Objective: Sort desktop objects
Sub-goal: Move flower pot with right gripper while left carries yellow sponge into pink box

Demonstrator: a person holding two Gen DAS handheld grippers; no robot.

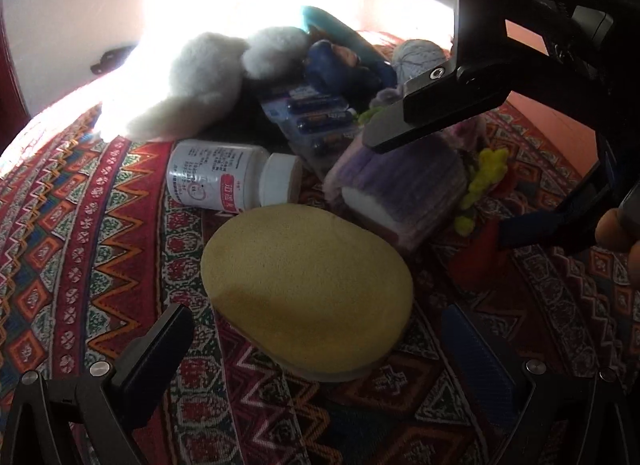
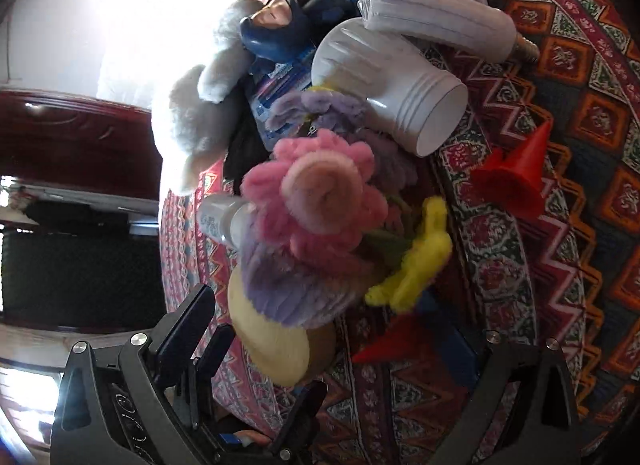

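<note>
A yellow oval sponge [image 1: 308, 289] lies on the patterned red cloth [image 1: 80, 245], and my left gripper [image 1: 316, 313] stands open with a finger on either side of its near end. A pipe-cleaner bouquet, pink and yellow flowers in a purple wrap [image 2: 304, 225], lies just beyond the sponge [image 2: 272, 341]. My right gripper [image 2: 316, 297] is open and straddles the bouquet [image 1: 400, 185]. In the left wrist view the right gripper [image 1: 440, 185] comes in from the upper right, its upper finger over the purple wrap.
A white medicine bottle [image 1: 224, 177] lies on its side behind the sponge. Behind it are a battery pack [image 1: 316, 117], a grey plush [image 1: 200, 85], a blue doll [image 1: 340, 65] and a yarn ball [image 1: 416, 53]. White bulbs [image 2: 384, 77] and red cones [image 2: 516, 177] lie right of the bouquet.
</note>
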